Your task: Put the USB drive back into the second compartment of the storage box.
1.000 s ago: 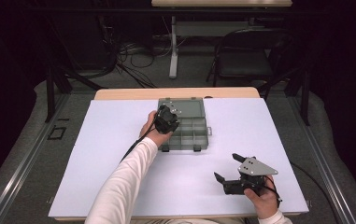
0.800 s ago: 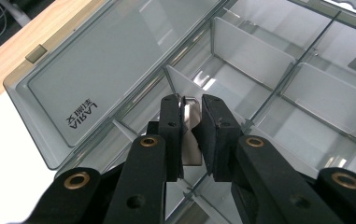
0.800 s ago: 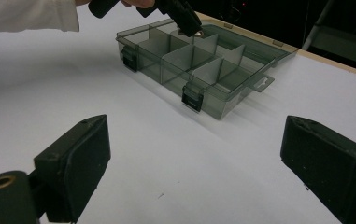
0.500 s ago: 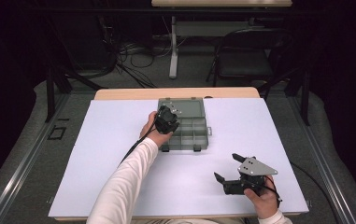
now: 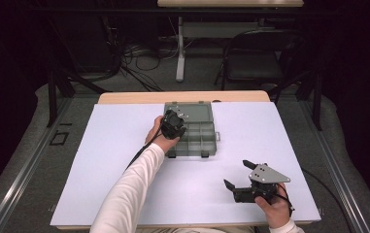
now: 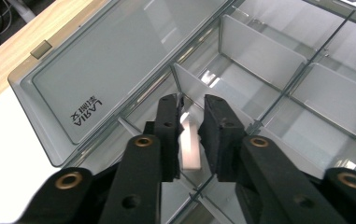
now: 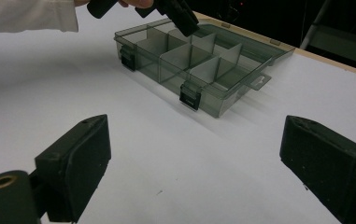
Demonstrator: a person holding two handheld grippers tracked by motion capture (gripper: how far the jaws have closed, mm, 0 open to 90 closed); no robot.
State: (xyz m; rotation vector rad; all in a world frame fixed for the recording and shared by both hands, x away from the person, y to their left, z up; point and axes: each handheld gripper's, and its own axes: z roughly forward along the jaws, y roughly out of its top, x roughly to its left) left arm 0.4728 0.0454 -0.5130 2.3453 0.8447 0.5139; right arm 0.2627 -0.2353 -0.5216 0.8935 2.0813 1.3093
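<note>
1. Near the far edge of the counter (image 5: 124, 160), about in the middle, sits a grey box (image 5: 198, 138) with its clear lid (image 6: 119, 70) lying open and flat behind it
2. The box is split into small rooms by thin walls
3. The left tool (image 5: 173, 125) hangs over the left side of the box, and its tips point down into one of the rooms
4. In the left gripper view, the left tool's jaws are nearly closed around a small white divider piece (image 6: 190, 148) that stands up between them
5. I think the left tool is holding this piece, but one jaw may not quite touch it
6. The right tool (image 5: 241, 182) rests near the right front corner of the counter, well apart from the box, with its jaws wide open and nothing in them
7. The step looks like setting the divider piece in its slot, or pulling it out; I cannot tell which
8. Next, the left tool must keep the piece straight up and move it slowly along the thin groove, so it does not tip or jam
9. The right tool may need to come over and hold the box, because the light box could slide
</note>
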